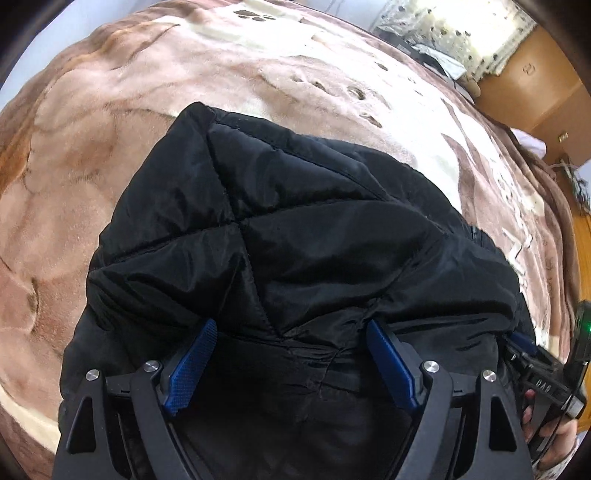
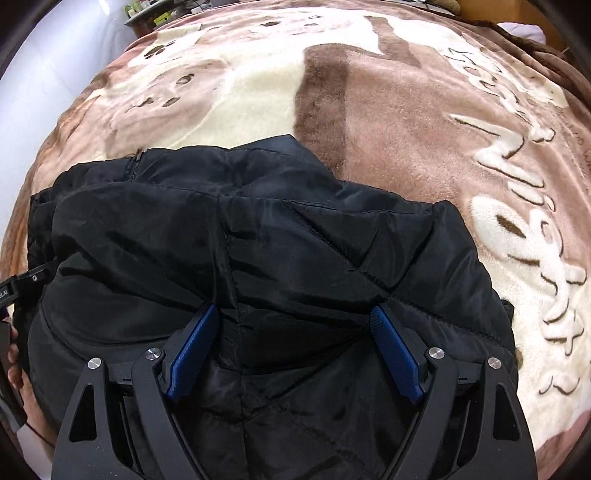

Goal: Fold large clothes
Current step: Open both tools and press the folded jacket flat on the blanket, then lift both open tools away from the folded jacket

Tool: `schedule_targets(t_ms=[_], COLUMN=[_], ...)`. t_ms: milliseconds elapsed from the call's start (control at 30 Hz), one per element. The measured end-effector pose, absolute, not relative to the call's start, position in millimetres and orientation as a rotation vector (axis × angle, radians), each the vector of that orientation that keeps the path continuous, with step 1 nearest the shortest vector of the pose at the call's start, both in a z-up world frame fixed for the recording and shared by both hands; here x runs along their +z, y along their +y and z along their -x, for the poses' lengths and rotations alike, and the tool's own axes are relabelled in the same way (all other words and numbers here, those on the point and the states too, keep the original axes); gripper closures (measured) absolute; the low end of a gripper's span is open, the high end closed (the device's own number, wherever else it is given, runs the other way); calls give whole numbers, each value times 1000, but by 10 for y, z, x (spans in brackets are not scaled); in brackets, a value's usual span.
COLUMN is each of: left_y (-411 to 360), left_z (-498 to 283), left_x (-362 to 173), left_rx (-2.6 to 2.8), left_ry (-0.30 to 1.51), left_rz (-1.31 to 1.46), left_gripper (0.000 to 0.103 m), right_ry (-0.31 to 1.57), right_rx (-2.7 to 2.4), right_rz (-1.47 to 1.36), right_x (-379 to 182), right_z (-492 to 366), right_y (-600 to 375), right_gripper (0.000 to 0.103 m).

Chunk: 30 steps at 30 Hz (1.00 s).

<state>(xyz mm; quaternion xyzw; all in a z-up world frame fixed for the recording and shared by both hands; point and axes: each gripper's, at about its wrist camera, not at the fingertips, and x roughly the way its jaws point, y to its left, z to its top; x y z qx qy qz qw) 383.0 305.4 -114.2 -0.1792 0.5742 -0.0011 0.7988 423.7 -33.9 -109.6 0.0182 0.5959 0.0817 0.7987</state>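
Observation:
A black quilted jacket (image 1: 295, 221) lies bunched and folded on a plush brown and cream blanket (image 1: 110, 129). My left gripper (image 1: 291, 325) points steeply down at it, jaws wide open. Its blue fingertips (image 1: 207, 332) sit against the underside of a puffy fold, and no pad is pressed on the cloth. In the right wrist view the same jacket (image 2: 258, 240) fills the lower half over the blanket (image 2: 406, 129). My right gripper (image 2: 295, 309) also stands open, with a raised ridge of jacket between its blue fingers (image 2: 384, 325), which do not squeeze it.
A person's hand (image 1: 554, 435) holds the other tool at the left wrist view's right edge. A wooden cabinet (image 1: 528, 81) and a curtained window (image 1: 461, 29) stand beyond the bed. A white wall (image 2: 44, 74) runs along the far left. Bare blanket surrounds the jacket.

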Motion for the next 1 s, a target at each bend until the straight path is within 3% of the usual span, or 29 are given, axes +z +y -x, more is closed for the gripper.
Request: schedule_targets(t_ms=[133,333,1000], left_y=[3020,3039,2469], left_z=[-3808,-3665,-2080], left_x=[-1057,-806,111], left_rx=[13,9,24], left_ry=[1226,1159,993], left_rz=[375,442,234], left_gripper=[18,7,7], right_ry=[1278,1192,878], right_rx=[183,212,166], right_rz=[-55,-29,-86], right_x=[-1064,-783,116], right_z=[-4232,-4111,-2615], right_y=[-365,-372,-483], right_gripper=[20,19,18])
